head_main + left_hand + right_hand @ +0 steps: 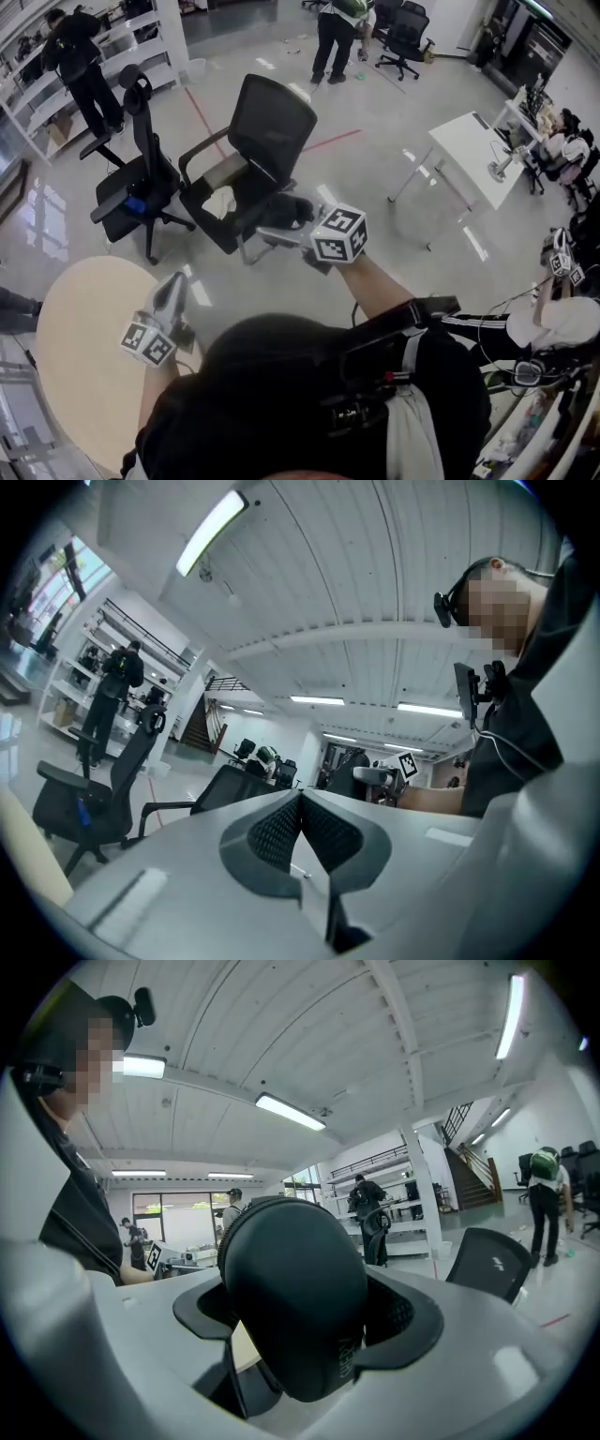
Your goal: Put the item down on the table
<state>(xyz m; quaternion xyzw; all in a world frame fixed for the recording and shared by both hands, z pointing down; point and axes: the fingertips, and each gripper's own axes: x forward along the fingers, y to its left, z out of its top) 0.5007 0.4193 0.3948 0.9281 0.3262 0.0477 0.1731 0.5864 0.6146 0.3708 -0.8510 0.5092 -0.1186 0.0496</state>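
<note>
Jaws of our right gripper [277, 225] clasp a black zip case [298, 1293], arm outstretched beyond the round table [75, 356]; left gripper [302, 801] pinched together, empty.

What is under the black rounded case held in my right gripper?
Below the black rounded case lie the black office chair and grey floor, not the beige round table. The case hides the spot directly beneath it.

Bright, even light falls from ceiling strip lamps [217, 532] and glares off the glossy floor [375, 178]. Both tool views bulge, dark at their corners, close plastic blurred.
</note>
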